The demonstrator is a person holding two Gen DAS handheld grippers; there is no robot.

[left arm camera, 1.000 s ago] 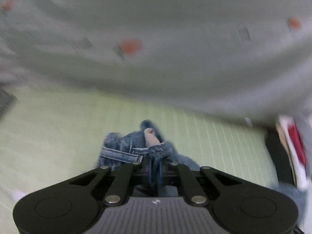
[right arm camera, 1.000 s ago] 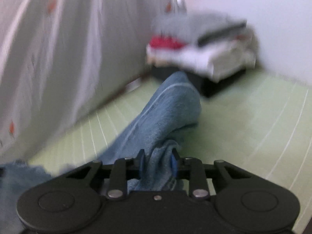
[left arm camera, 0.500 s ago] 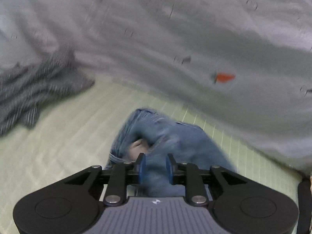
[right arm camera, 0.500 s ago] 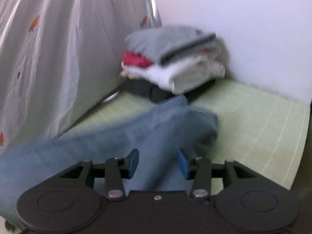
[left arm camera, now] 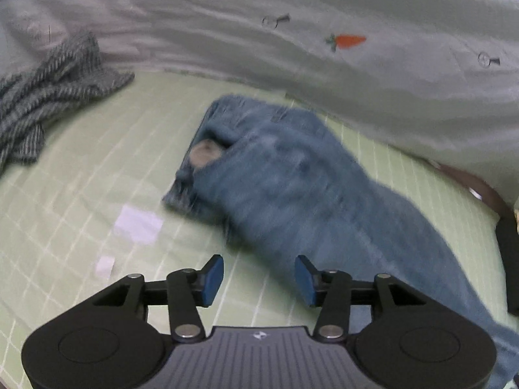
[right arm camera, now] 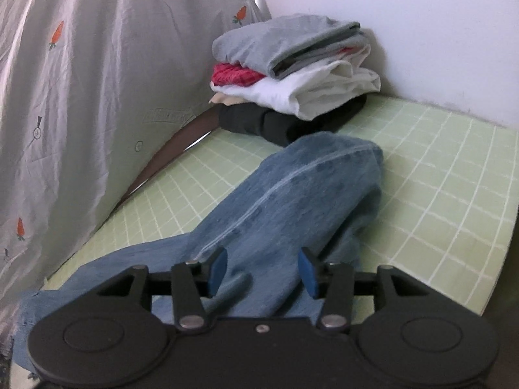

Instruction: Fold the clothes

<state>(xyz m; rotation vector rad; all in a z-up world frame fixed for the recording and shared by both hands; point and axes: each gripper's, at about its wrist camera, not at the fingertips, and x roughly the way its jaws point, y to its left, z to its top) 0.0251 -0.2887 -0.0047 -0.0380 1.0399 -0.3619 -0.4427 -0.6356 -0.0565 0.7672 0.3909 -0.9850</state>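
A pair of blue jeans (left arm camera: pixel 292 178) lies on the green checked mat (left arm camera: pixel 81 194), waistband at the far left with a tan label showing. In the right wrist view the jeans' legs (right arm camera: pixel 292 201) run toward the fold at the far end. My left gripper (left arm camera: pixel 258 280) is open and empty, just short of the jeans. My right gripper (right arm camera: pixel 262 271) is open, its jaws on either side of the denim, not clamping it.
A grey striped garment (left arm camera: pixel 48 90) lies crumpled at the far left. A stack of folded clothes (right arm camera: pixel 292 74) stands in the corner by the white wall. A carrot-print sheet (right arm camera: pixel 81 97) hangs along the mat's far side.
Both grippers held the jeans a second ago and have opened. The jeans have dropped flat on the mat and both grippers have pulled back.
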